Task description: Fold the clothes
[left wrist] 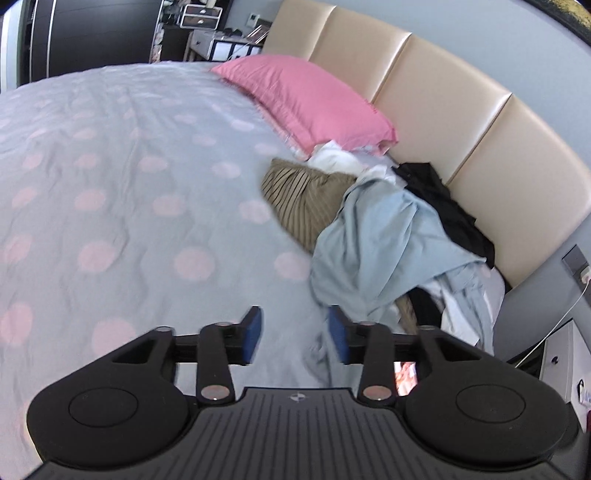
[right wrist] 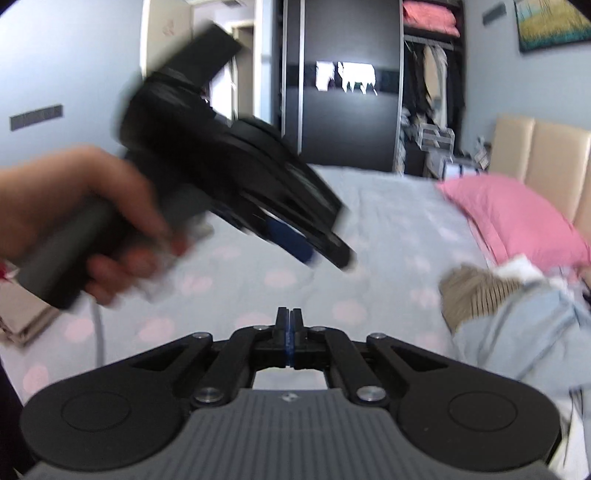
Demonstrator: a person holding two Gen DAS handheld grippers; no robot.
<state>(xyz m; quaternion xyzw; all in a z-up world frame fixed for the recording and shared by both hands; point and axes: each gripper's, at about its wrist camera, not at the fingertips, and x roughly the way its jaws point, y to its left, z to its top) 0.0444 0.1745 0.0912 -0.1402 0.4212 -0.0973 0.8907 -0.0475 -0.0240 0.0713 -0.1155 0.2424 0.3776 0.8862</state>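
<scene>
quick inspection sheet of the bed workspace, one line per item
surface: bedspread, grey with pink dots, mostly bare
job's things: unfolded pile by the headboard: blue garment on top, striped garment, black garment, white garment
clutter: pink pillow beside the pile; beige cloth at the bed's edge
grippers: left gripper open, nothing between its pads, aimed at the blue garment's edge; right gripper shut, empty
cables: white cable from a wall socket
surroundings: wardrobe, shelves, wall picture
</scene>
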